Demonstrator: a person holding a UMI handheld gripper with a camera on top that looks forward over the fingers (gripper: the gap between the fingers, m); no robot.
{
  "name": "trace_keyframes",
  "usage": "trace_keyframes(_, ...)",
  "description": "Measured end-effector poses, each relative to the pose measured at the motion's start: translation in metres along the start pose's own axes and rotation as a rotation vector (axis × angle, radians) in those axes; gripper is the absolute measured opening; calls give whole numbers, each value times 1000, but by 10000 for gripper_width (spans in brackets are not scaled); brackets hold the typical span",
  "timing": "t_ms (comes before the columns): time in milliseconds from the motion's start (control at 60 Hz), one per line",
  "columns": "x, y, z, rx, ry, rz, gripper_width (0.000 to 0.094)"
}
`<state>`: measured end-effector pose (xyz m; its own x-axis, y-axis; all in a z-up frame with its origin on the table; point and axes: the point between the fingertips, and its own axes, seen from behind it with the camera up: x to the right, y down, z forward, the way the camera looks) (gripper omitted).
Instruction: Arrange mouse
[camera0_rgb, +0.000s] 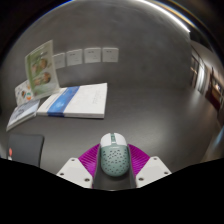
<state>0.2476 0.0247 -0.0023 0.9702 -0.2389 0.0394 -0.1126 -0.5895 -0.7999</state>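
Gripper view: I see the mouse (113, 157) sitting between the two fingers of the gripper (113, 166), a pale perforated-shell mouse with a teal scroll wheel, nose pointing away from me. The magenta pads (90, 158) flank its sides closely; the jaws are narrowed to about the width of the shell and appear to press on both flanks, so I judge it gripped.

Beyond the fingers lies the dark table (140, 110). Off to my left, well apart from the mouse, are a white book with a blue spine (75, 100), a leaflet with green print (38, 68) and a dark flat item (20, 150) nearer the fingers. Small white cards (85, 57) line the far edge.

Note for the step: I would keep the mouse level, carry it low over the table, set it down square on bare surface clear of the book, and widen the jaws only once its base is resting flat.
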Motion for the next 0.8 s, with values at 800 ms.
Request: trace_keyframes(800, -346, 48, -129, 81, -228, -124, 420)
